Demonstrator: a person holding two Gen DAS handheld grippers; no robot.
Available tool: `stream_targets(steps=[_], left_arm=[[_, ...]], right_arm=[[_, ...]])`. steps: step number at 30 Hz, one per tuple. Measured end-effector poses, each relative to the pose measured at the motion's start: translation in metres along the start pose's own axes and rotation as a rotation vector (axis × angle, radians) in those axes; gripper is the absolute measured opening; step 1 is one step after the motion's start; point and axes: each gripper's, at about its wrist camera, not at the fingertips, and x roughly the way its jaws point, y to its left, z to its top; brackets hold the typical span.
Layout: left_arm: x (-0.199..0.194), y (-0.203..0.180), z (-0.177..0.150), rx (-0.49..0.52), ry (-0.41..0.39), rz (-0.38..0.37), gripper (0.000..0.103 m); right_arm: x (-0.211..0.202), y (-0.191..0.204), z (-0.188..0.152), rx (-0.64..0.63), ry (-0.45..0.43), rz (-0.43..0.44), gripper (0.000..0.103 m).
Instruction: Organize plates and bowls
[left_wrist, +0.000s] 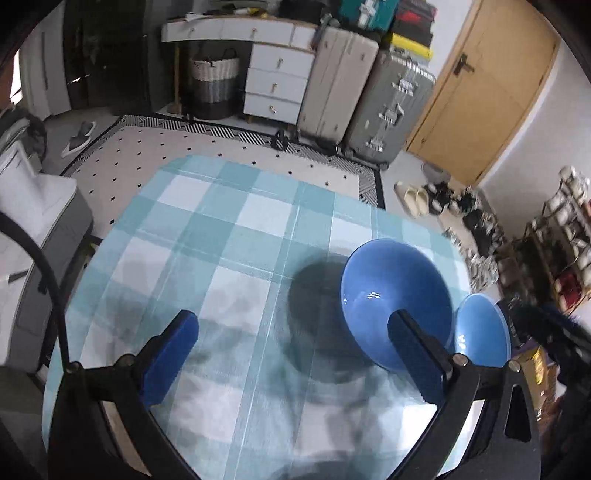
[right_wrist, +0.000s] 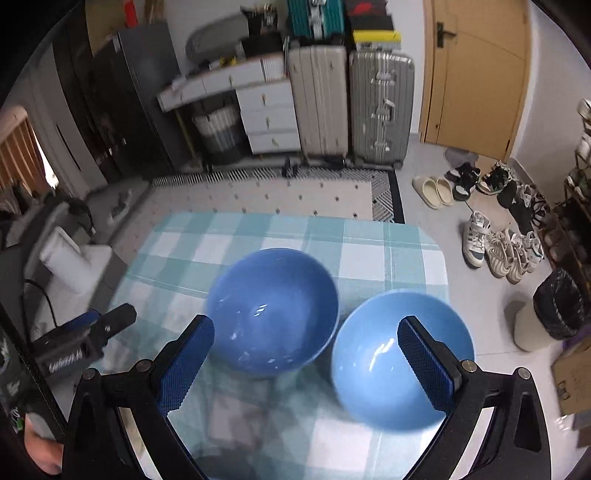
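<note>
The right gripper (right_wrist: 306, 363) is spread wide and grasps nothing; its right finger (right_wrist: 426, 363) stands over the near rim of the light bowl (right_wrist: 376, 365), its left finger (right_wrist: 186, 363) just beside the dark bowl (right_wrist: 271, 310), and whether either touches cannot be told. The left gripper (left_wrist: 293, 356) is likewise released and empty, above bare cloth (left_wrist: 236, 295), with its right finger (left_wrist: 415, 356) in front of the dark bowl's (left_wrist: 391, 284) near wall. From the right wrist the left gripper (right_wrist: 88, 332) shows at the table's left edge. The two bowls sit upright and side by side on the checked cloth (right_wrist: 373, 254), the dark one to the left and farther, the light one (left_wrist: 482, 328) near the right edge; their rims look close or touching. Beyond the table lie a rug (right_wrist: 258, 195), suitcases (right_wrist: 351, 107), drawers (left_wrist: 277, 81), a door (right_wrist: 476, 74) and shoes (right_wrist: 502, 243).
</note>
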Motion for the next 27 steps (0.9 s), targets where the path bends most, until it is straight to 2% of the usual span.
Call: stream_targets(steps=[5, 8, 11, 16, 21, 23, 24, 27], left_arm=[[0.034, -0.017, 0.012, 0.046, 0.054, -0.021, 0.103], [0.057, -0.021, 0.016, 0.032, 0.124, -0.046, 0.102], [0.072, -0.026, 0.019, 0.038, 0.171, -0.059, 0.101], [0.084, -0.034, 0.02, 0.068, 0.183, -0.045, 0.101], [0.095, -0.041, 0.02, 0.097, 0.231, -0.074, 0.101], [0.097, -0.044, 0.019, 0.109, 0.241, -0.072, 0.101], [0.098, -0.045, 0.019, 0.11, 0.244, -0.081, 0.101], [0.102, -0.046, 0.018, 0.116, 0.258, -0.078, 0.093]], right_arm=[[0.059, 0.007, 0.033, -0.145, 0.1, -0.093, 0.101], [0.084, 0.013, 0.034, -0.2, 0.129, -0.098, 0.101], [0.107, 0.013, 0.035, -0.212, 0.152, -0.088, 0.101], [0.14, 0.003, 0.045, -0.169, 0.176, -0.064, 0.1], [0.157, 0.0, 0.053, -0.165, 0.207, -0.064, 0.094], [0.164, -0.001, 0.056, -0.163, 0.23, -0.05, 0.08], [0.168, -0.002, 0.057, -0.161, 0.244, -0.052, 0.076], [0.18, -0.003, 0.058, -0.155, 0.283, -0.049, 0.073]])
